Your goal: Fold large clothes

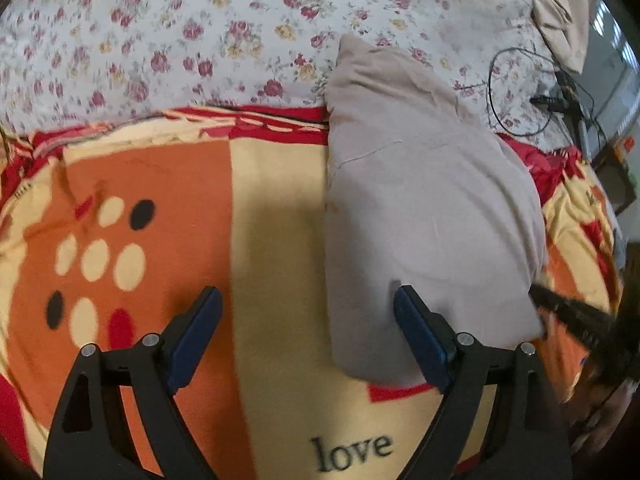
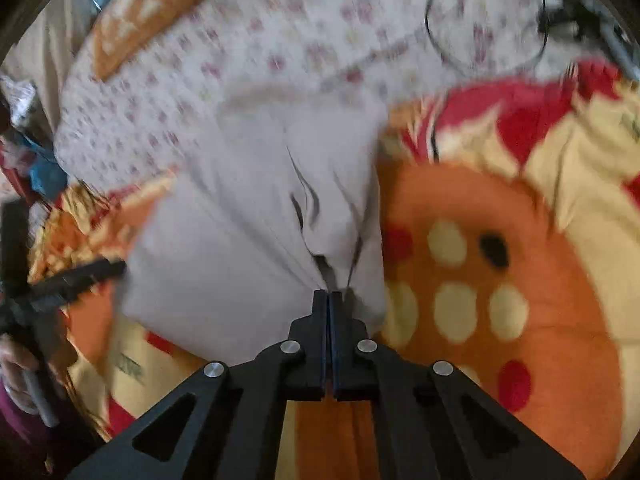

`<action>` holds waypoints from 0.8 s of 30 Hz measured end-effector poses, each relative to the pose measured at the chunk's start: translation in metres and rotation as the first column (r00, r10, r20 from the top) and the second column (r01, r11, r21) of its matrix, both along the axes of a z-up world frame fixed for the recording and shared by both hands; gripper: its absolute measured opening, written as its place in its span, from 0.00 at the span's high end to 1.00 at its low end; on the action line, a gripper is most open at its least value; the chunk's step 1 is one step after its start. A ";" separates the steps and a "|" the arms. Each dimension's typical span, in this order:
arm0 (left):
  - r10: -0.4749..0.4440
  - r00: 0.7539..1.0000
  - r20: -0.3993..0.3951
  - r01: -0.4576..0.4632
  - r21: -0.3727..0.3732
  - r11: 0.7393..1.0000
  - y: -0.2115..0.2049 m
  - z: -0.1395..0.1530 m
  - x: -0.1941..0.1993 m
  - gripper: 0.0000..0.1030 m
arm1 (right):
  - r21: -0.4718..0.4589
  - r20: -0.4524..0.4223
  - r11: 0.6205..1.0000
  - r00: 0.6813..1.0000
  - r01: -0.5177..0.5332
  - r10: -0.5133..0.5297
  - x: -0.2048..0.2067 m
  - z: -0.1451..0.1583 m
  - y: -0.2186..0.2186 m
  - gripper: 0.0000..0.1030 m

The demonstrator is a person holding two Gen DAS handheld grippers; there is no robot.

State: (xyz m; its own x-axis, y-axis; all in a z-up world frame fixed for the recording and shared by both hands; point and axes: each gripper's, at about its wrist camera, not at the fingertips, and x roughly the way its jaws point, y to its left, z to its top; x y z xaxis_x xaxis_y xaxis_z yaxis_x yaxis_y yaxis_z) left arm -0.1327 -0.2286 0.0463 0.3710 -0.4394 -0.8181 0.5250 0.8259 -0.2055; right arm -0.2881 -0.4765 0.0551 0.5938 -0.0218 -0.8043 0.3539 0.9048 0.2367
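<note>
Fabric, a pale grey-beige garment [image 2: 256,216], is clamped between the right tongs [image 2: 328,300], whose two fingers are pressed together on a gathered bunch of its near edge, with creases fanning away ahead of the tips. The left tongs [image 1: 308,312] stand wide apart and grip nothing; the garment [image 1: 424,208] lies folded ahead of them and toward their right finger [image 1: 416,328], which overlaps its near left part, while the left finger [image 1: 200,320] is over bare blanket. The garment rests on an orange, cream and red blanket [image 1: 160,184] printed with dots and the word "love", just behind the left tongs' tips. Beyond the blanket lies a floral bedsheet [image 1: 200,32], and far ahead to the right of the left tongs a black cable [image 1: 516,92] loops on it.
</note>
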 end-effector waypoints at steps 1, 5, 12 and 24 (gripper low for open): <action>-0.003 1.000 0.000 0.003 0.002 1.000 -0.003 -0.002 0.000 0.15 | -0.003 0.005 1.000 1.000 0.002 -0.002 0.000 0.001 0.001 1.00; -0.035 0.999 0.011 0.035 0.027 0.999 -0.017 -0.008 -0.002 0.14 | -0.078 0.078 0.993 0.994 0.084 -0.078 -0.010 0.038 0.001 0.83; -0.059 0.998 -0.001 0.059 0.028 0.998 -0.033 -0.011 -0.004 0.14 | -0.050 0.141 0.998 0.990 0.029 -0.022 0.070 0.068 -0.001 0.53; -0.090 0.996 0.003 0.090 0.052 0.995 -0.049 -0.016 -0.001 0.13 | -0.121 0.018 0.958 0.965 0.260 -0.260 0.121 -0.020 -0.071 0.43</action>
